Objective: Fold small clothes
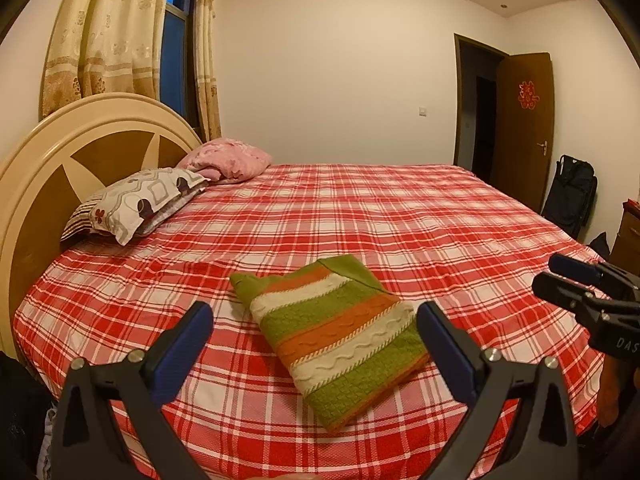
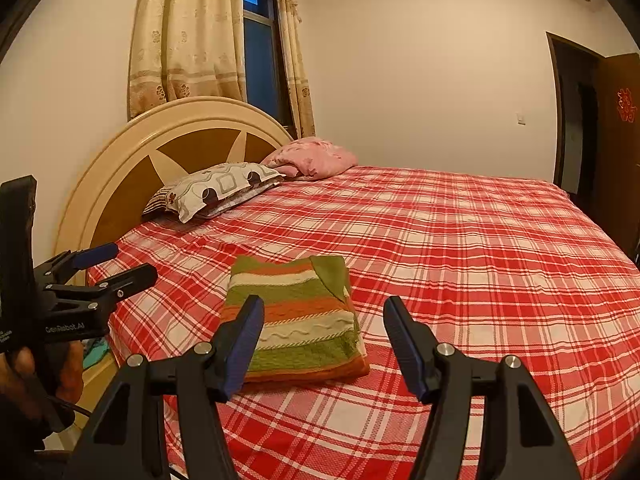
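Observation:
A small knitted sweater (image 1: 340, 336) with green, orange and cream stripes lies folded into a flat rectangle on the red plaid bedsheet (image 1: 400, 220), near the bed's front edge. My left gripper (image 1: 316, 314) hovers over the sweater's near side, open, nothing between its blue pads. In the right wrist view the same sweater (image 2: 296, 320) lies just ahead. My right gripper (image 2: 324, 308) stands open above its near right part, not touching it. Each gripper shows in the other's view: the right gripper (image 1: 560, 276) at the right edge, the left gripper (image 2: 120, 266) at the left edge, held by a hand (image 2: 24, 376).
A patterned pillow (image 1: 140, 204) and a pink bundle (image 1: 228, 160) lie by the round headboard (image 1: 80, 152). The plaid sheet stretches away to the far wall. A brown door (image 1: 520, 128) stands ajar at the right, with a dark bag (image 1: 572, 188) beside it.

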Available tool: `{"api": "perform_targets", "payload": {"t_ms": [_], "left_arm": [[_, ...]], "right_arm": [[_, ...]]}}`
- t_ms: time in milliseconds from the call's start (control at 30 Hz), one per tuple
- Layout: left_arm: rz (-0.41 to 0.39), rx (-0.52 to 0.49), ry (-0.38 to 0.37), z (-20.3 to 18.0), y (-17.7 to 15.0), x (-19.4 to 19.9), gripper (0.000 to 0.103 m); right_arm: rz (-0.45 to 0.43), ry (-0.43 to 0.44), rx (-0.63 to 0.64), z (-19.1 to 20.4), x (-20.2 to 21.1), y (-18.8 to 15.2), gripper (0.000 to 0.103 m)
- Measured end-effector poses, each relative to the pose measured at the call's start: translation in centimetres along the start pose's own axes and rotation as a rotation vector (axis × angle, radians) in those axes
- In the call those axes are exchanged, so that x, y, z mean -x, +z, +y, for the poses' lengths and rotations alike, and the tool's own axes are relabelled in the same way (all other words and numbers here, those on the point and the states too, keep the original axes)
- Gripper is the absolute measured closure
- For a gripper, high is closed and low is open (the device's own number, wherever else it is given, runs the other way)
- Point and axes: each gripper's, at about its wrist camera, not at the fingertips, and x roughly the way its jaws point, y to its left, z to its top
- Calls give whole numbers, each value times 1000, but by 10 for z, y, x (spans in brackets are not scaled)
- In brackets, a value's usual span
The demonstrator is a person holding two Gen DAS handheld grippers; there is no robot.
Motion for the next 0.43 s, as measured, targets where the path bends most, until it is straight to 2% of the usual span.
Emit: {"api": "perform_targets", "payload": {"t_ms": [433], "left_arm": [[-23, -19, -20, -1, -1, 3, 0]], "right_arm": [[7, 6, 8, 1, -2, -3, 40]]}}
